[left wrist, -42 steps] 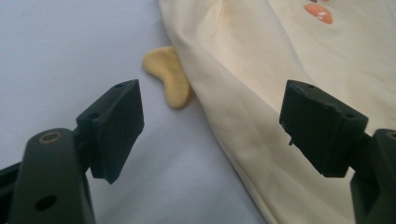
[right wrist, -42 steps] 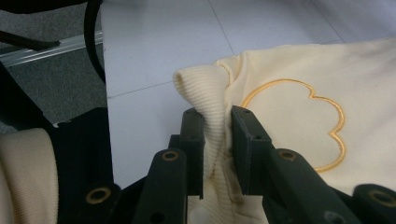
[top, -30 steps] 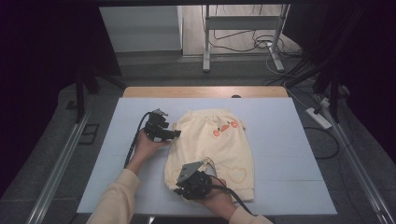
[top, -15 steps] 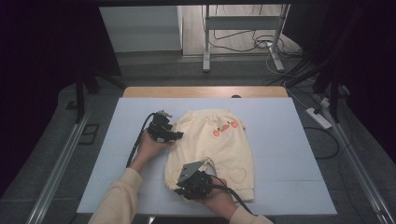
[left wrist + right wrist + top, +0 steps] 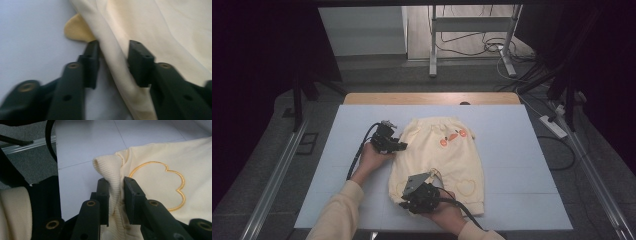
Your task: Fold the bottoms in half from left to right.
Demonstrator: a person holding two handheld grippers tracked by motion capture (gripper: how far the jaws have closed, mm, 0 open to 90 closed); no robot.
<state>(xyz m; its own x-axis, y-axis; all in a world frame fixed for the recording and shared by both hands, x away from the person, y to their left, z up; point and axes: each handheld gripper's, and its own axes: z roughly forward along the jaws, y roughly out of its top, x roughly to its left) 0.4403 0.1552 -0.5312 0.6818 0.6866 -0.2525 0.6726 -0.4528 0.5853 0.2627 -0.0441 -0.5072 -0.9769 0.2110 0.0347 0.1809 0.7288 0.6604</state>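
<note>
A pale yellow garment [image 5: 447, 155] with orange prints and heart outlines lies flat on the white table mat [image 5: 522, 150]. My left gripper [image 5: 399, 146] is at the garment's left edge. Its jaws have just been closing, and a fold of that edge [image 5: 112, 57] is now pinched between the pads. At the garment's near left corner, my right gripper [image 5: 404, 202] is shut on a ribbed hem [image 5: 112, 180], beside a stitched orange outline [image 5: 160, 185].
The mat covers a wooden table whose far edge [image 5: 432, 98] shows. Metal rails [image 5: 277, 175] run along both sides. Cables and a frame's legs [image 5: 472, 45] lie on the floor beyond. Bare mat [image 5: 532, 200] lies right of the garment.
My left gripper has edged right onto the garment's side and its jaws have narrowed around the fabric. The right gripper has stayed still with the hem in it.
</note>
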